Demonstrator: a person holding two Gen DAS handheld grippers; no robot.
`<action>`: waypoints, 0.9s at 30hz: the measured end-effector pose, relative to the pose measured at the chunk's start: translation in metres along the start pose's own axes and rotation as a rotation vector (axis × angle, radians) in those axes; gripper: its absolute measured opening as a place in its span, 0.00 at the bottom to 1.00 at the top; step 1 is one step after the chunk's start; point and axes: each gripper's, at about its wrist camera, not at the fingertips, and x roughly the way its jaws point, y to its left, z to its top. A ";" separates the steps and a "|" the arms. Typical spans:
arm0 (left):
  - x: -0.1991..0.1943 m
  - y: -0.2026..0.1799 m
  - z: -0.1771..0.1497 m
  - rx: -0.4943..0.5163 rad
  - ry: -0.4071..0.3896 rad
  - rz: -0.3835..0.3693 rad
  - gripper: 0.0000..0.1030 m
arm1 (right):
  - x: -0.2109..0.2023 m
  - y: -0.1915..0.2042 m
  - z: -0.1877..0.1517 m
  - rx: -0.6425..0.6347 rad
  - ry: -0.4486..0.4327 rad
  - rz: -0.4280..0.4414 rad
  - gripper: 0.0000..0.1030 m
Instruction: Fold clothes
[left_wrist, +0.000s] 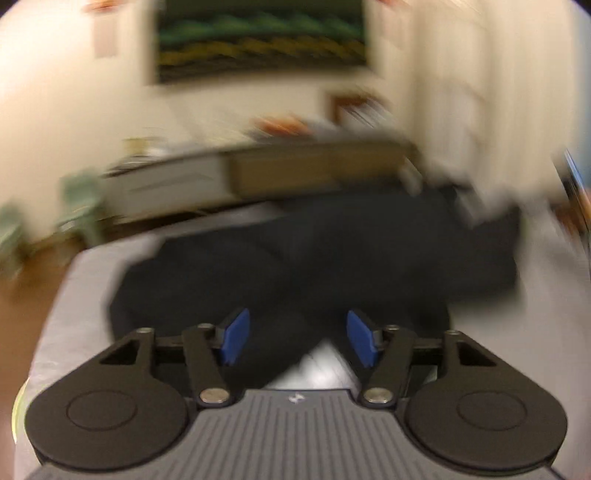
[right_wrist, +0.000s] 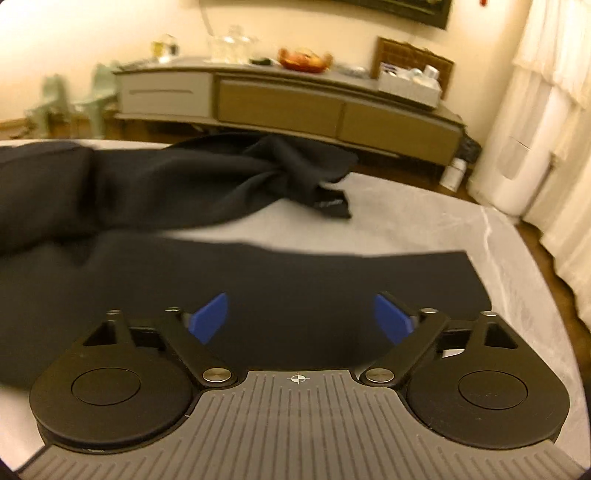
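Observation:
A dark navy garment lies spread on a pale grey table; the left wrist view is motion-blurred. My left gripper hovers open over the garment's near part, its blue pads apart with nothing between them. In the right wrist view the same garment shows a flat leg or sleeve running right to a straight cut end, with a twisted, bunched part farther back. My right gripper is open above the flat part, its pads wide apart.
A long low sideboard with glassware, a bowl and boxes stands against the far wall. White curtains hang at the right. Green chairs are at the far left. The table's bare surface extends right of the garment to its edge.

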 end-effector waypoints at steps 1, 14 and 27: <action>0.003 -0.012 -0.008 0.031 0.021 -0.016 0.58 | -0.003 -0.002 -0.006 -0.006 0.005 0.036 0.94; 0.062 -0.039 -0.026 0.036 0.178 -0.049 0.04 | 0.018 0.047 -0.016 0.104 -0.043 0.031 0.00; -0.074 0.046 -0.041 -0.200 0.081 0.065 0.04 | -0.180 -0.043 -0.003 0.254 -0.338 -0.122 0.08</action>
